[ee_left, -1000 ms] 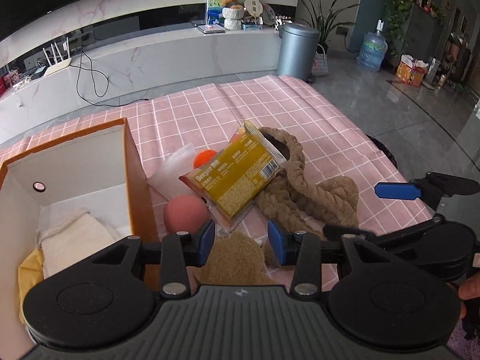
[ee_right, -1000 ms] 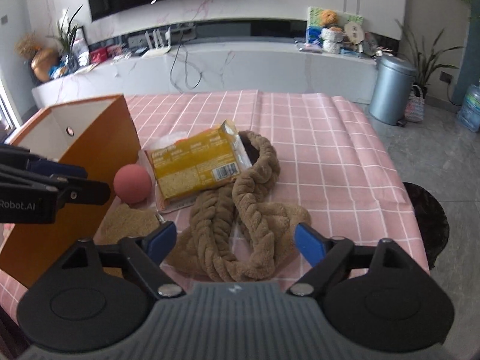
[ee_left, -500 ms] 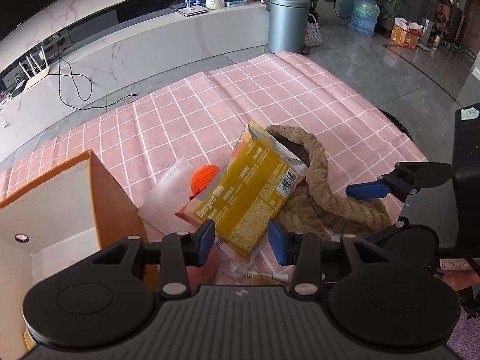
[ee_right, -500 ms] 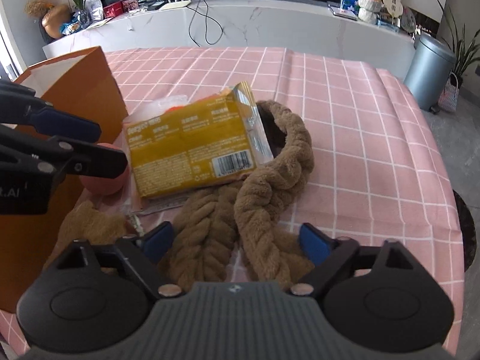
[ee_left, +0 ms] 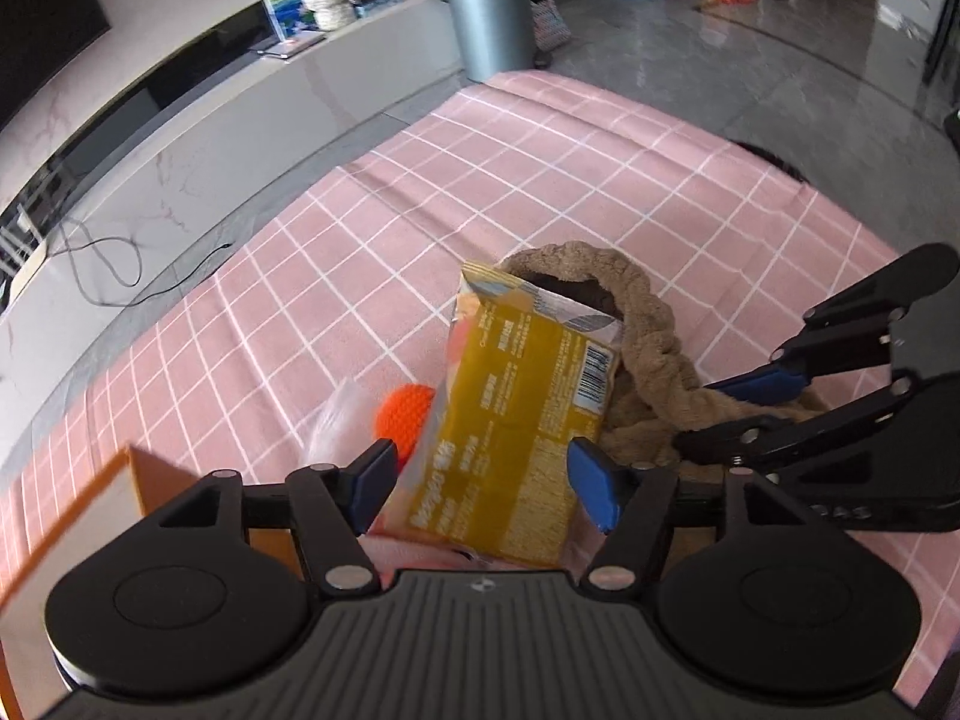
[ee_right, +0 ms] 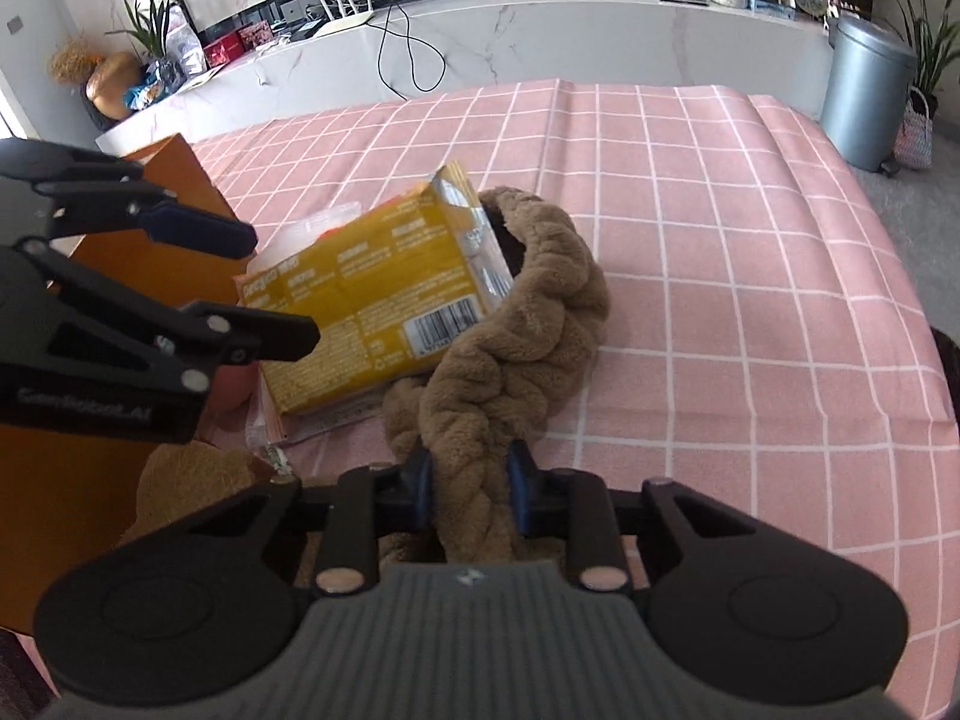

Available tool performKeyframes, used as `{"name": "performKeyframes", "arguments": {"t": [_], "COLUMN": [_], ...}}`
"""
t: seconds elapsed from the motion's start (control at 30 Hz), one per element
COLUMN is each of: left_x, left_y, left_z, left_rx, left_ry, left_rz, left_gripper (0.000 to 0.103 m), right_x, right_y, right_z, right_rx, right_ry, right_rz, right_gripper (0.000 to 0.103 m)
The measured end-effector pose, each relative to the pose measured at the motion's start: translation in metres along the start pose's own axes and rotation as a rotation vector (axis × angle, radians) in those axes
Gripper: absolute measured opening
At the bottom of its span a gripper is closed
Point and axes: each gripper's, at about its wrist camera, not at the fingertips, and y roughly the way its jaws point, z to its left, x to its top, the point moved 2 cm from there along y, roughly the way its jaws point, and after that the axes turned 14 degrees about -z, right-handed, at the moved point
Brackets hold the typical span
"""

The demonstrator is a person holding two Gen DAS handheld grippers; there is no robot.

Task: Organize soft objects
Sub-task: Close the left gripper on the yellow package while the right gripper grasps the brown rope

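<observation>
My right gripper [ee_right: 467,483] clenches a thick, brown, plush braided scarf [ee_right: 516,324]; my left gripper [ee_left: 480,483] jaws straddle a glossy yellow packet [ee_left: 516,420], released.

A pink checked tablecloth [ee_right: 720,228] covers the table. Beyond it runs a long marble counter [ee_right: 540,42] with a white router [ee_right: 345,18] and a trailing black cable [ee_right: 414,54]. A grey metal bin [ee_left: 489,24] stands on the glossy floor, beside a woven bag [ee_right: 915,135] (partly cut off). Potted plants [ee_right: 159,42] sit at the counter's far end.
</observation>
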Motion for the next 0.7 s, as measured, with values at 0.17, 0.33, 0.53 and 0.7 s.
{"name": "performKeyframes", "arguments": {"t": [0.17, 0.33, 0.53, 0.7], "left_x": [0.0, 0.0, 0.003, 0.006], "left_y": [0.027, 0.037, 0.025, -0.003], "left_z": [0.002, 0.007, 0.001, -0.001], "left_rx": [-0.025, -0.048, -0.043, -0.094], "left_ry": [0.017, -0.052, -0.074, -0.132], "left_rz": [0.096, 0.116, 0.104, 0.05], "left_gripper": [0.075, 0.076, 0.054, 0.042], "right_x": [0.0, 0.0, 0.001, 0.001], "right_y": [0.002, 0.004, 0.009, 0.008], "right_z": [-0.001, -0.002, -0.005, -0.008], "right_rx": [0.013, 0.022, 0.031, 0.032], "right_ry": [0.008, 0.016, 0.042, 0.047], "right_rz": [0.004, 0.008, 0.012, 0.014], "right_gripper": [0.024, 0.03, 0.03, 0.03]}}
